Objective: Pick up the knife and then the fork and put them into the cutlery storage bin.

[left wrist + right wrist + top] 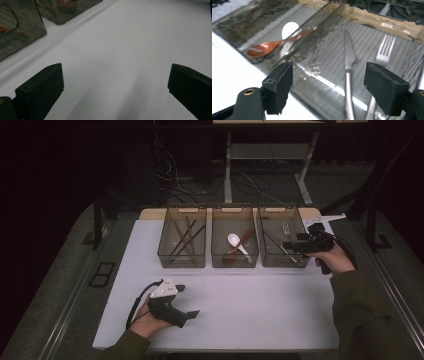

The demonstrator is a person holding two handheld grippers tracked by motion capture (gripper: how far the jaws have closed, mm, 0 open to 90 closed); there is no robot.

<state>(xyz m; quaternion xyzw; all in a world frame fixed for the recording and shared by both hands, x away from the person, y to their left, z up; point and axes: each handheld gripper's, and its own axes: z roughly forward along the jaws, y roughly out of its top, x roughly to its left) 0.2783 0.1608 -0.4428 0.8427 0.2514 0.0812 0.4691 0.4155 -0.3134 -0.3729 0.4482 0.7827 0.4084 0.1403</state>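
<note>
Three smoky clear bins stand in a row at the back of the white table (240,310). The left bin (182,265) holds several chopsticks (182,240). In the middle bin (235,265) lie a white spoon (234,240) and a red-brown wooden spoon (264,48). A metal knife (349,57) and a fork (384,50) lie in the right bin (280,210). My right gripper (294,242) hovers at that bin's right side, open (328,82), nothing between its jaws. My left gripper (187,301) rests low over the near left of the table, open and empty (115,75).
A bare white stretch lies between the bins and the front edge. Bin walls (20,37) stand to the upper left in the left gripper view. Desk legs and cables (235,180) sit on the dark floor behind the table.
</note>
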